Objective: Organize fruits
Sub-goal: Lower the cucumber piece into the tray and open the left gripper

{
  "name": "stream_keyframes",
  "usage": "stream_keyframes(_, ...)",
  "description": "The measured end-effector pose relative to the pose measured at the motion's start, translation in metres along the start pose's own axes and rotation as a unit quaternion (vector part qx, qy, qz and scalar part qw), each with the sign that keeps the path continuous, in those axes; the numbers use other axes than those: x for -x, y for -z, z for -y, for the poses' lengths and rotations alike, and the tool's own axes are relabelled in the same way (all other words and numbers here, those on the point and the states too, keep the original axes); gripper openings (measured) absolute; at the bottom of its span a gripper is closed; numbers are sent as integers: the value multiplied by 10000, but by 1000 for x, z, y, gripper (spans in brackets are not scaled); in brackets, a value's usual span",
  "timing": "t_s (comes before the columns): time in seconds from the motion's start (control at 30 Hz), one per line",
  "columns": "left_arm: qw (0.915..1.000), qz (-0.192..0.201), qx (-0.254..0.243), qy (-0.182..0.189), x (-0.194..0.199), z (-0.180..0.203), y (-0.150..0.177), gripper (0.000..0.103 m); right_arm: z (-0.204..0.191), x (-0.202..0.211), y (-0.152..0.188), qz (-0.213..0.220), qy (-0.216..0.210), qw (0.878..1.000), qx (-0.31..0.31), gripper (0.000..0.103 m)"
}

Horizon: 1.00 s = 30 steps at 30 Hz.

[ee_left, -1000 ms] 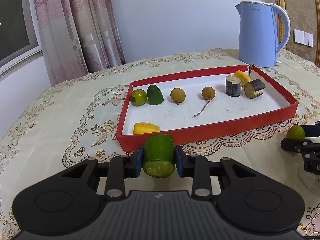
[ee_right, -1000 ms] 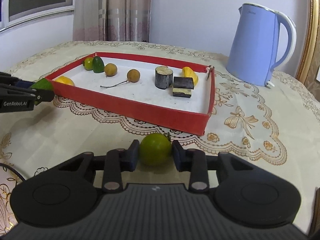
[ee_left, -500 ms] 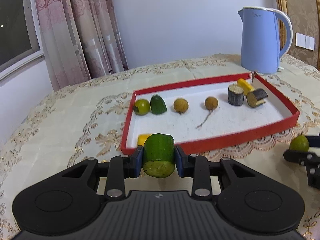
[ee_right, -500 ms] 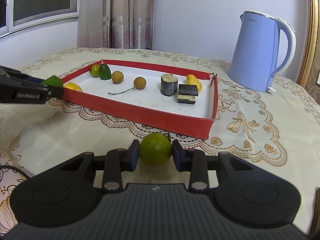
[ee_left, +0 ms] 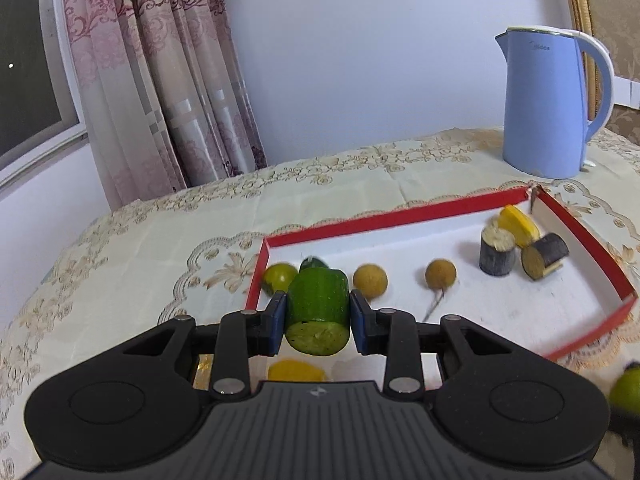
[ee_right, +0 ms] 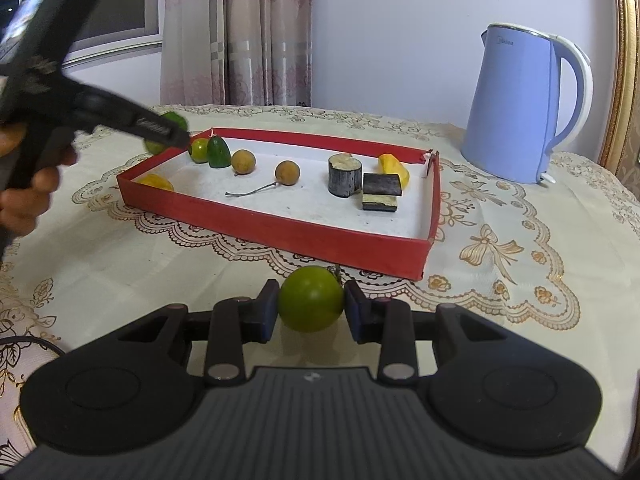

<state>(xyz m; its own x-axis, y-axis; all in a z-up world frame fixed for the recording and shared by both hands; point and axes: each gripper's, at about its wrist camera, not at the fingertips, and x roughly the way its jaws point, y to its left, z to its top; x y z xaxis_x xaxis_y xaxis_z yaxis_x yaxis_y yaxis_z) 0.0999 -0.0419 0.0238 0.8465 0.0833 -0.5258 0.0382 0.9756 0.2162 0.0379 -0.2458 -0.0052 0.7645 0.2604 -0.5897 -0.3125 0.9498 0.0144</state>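
The left tool pinches a cut green chunk, cut face toward the camera, above the near left corner of the red tray; in the right wrist view that tool hangs over the tray's far left end. The right tool grips a round green fruit between its blue pads, just in front of the tray's near wall, over the lace-covered desk. Inside the tray lie a small green fruit, a dark green piece, two brown longans, a yellow piece, two dark eggplant pieces and another yellow piece. A blue kettle stands behind the tray on the right.
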Motion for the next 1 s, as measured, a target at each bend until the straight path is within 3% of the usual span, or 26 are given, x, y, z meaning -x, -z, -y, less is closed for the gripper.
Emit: stream_keyframes(1.0, 9990, -318, -308, -29, -75, 43, -30, 33, 3, -3, 3, -17, -106, 9999, -91, 33)
